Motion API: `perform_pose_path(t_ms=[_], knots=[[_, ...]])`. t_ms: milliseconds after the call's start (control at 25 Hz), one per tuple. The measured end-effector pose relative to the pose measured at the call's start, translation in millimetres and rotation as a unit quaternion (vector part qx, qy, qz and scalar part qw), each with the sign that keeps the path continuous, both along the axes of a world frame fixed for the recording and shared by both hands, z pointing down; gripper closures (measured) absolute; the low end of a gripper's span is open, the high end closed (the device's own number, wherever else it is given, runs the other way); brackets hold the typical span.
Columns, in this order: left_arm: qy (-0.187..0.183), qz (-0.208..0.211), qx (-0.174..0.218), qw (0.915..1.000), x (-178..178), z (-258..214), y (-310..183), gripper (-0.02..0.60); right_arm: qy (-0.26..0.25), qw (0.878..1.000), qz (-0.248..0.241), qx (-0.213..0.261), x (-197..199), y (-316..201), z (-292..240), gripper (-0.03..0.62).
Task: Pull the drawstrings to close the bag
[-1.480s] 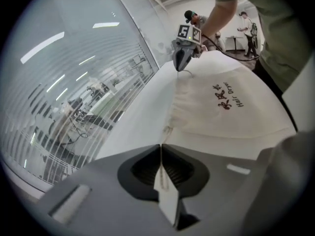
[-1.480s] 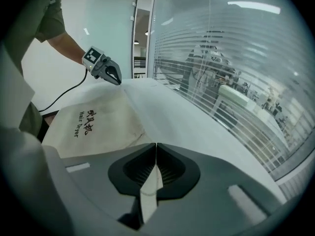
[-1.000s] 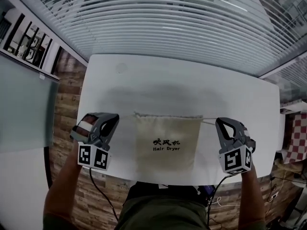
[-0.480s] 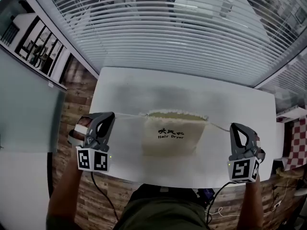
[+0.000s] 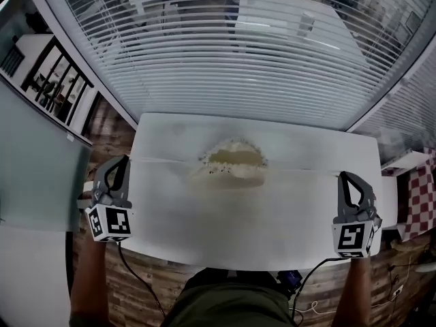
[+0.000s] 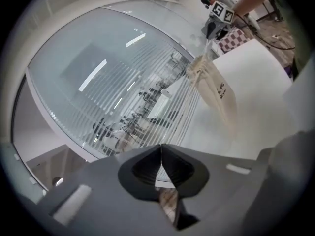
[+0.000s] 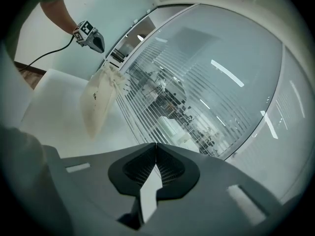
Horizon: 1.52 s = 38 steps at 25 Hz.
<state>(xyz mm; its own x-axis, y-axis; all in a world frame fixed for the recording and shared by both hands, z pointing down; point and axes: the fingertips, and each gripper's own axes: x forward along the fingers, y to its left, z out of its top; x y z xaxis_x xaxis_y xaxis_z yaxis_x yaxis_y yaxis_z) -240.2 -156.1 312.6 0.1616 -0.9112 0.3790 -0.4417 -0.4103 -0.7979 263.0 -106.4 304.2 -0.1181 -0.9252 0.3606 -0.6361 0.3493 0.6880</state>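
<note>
A cream cloth bag (image 5: 231,163) with black print sits mid-table, its mouth gathered into a ruffled bunch. It is raised by its top, with the body hanging down (image 6: 216,90) (image 7: 96,102). Thin drawstrings run taut from the mouth, one to the left (image 5: 163,161) and one to the right (image 5: 306,172). My left gripper (image 5: 120,161) is at the table's left edge, shut on the left drawstring. My right gripper (image 5: 346,177) is near the right edge, shut on the right drawstring. Each gripper view shows its own jaws closed (image 6: 161,147) (image 7: 156,144) and the other gripper far off (image 6: 219,13) (image 7: 91,36).
The white table (image 5: 259,227) is bare apart from the bag. Window blinds (image 5: 238,60) run along its far side. A glass partition (image 5: 34,162) stands to the left and a red checkered cloth (image 5: 419,206) to the right. Cables trail from both grippers over the wooden floor.
Both grippers moved outward, away from each other. The bag, which lay flat with an open straight top, has had its mouth gathered tight and its top lifted off the table.
</note>
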Motion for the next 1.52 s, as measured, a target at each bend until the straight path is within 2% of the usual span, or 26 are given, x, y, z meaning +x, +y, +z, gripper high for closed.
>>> perform_pose_path(t_ms=[200, 480, 600, 760, 920, 1160, 1320, 1520], knots=[[0.029, -0.045, 0.015, 0.9985, -19, -28, -2, 0.577, -0.009, 0.999, 0.027, 0.022, 24, 1, -20, 0.58], [0.098, -0.102, 0.013, 0.9899, -46, -46, 7, 0.577, -0.027, 0.997, 0.053, 0.039, 44, 11, -32, 0.58], [0.138, -0.091, 0.028, 0.9857, -36, -64, 4, 0.575, -0.053, 0.996, 0.064, 0.041, 47, 10, -39, 0.58], [0.186, -0.063, 0.078, 0.9773, -14, -105, 2, 0.574, -0.085, 0.993, 0.06, 0.061, 46, 8, -56, 0.579], [0.193, -0.027, 0.112, 0.9744, 4, -130, -1, 0.572, -0.113, 0.988, 0.063, 0.09, 43, 5, -74, 0.579], [0.223, -0.025, 0.139, 0.9644, 9, -145, -2, 0.572, -0.129, 0.982, 0.073, 0.117, 49, 10, -83, 0.579], [0.229, -0.025, 0.144, 0.9623, 13, -155, -3, 0.572, -0.115, 0.983, 0.074, 0.125, 48, 10, -90, 0.579], [0.239, -0.044, 0.133, 0.9609, 10, -153, -4, 0.572, -0.099, 0.985, 0.069, 0.123, 40, 10, -92, 0.579]])
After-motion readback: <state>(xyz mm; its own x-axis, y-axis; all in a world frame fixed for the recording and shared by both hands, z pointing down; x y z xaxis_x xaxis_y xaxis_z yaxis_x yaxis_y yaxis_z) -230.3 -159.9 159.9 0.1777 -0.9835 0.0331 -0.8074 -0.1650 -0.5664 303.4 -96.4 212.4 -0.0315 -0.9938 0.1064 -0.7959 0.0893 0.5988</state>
